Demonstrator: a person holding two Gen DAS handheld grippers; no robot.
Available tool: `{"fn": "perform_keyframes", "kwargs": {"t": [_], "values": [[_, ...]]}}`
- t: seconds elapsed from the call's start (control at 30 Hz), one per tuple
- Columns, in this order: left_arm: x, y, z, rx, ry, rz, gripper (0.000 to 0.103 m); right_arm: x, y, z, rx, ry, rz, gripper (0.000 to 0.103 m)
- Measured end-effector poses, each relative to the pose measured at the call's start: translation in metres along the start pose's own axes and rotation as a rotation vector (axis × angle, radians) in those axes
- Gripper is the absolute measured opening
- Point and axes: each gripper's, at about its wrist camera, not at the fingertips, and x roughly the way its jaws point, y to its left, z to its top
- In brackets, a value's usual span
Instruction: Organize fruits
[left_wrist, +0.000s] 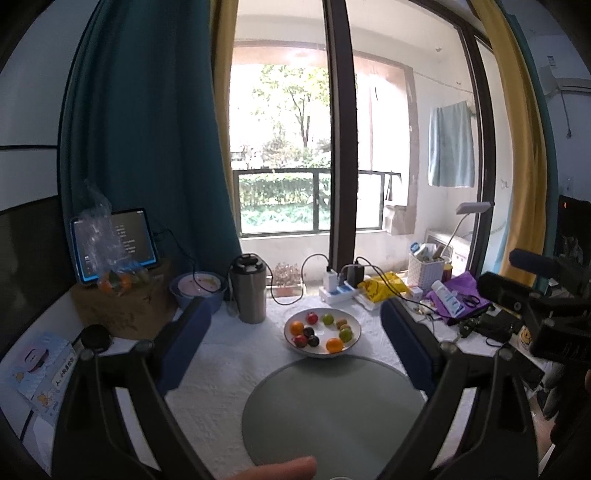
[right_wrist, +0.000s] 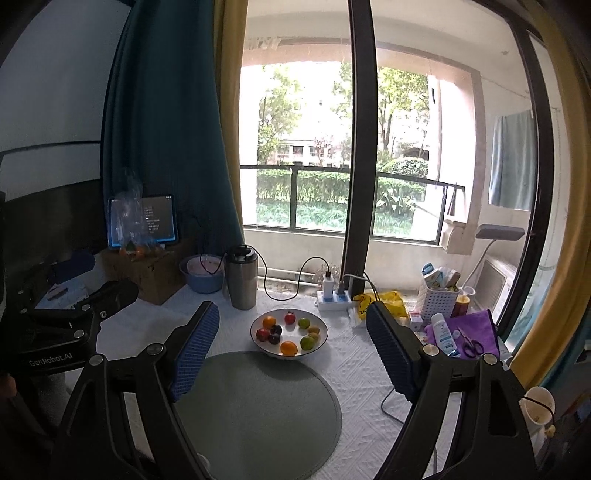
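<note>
Small round fruits are sitting crowded in a white ceramic bowl; both grippers, hanging spread and empty, are risking nudging neighbours during any pick.

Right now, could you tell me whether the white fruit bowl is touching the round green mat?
Cannot tell. In the right wrist view the bowl meets the mat's far edge, with neither gap nor overlap plain.
</note>
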Motion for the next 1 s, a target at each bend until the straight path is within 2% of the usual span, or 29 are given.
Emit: {"fn": "perform_keyframes", "kwargs": {"t": [0.43, 1.0], "values": [[-0.015, 0.02, -0.002, -0.05, -0.033, 0.023, 0.094, -0.009, -0.004, -0.003, 0.015, -0.001, -0.016, 0.085], [-0.022, 0.018, -0.01, -0.072, -0.031, 0.014, 0.094, -0.011, -0.006, -0.008, 0.022, 0.006, -0.013, 0.085]]}}
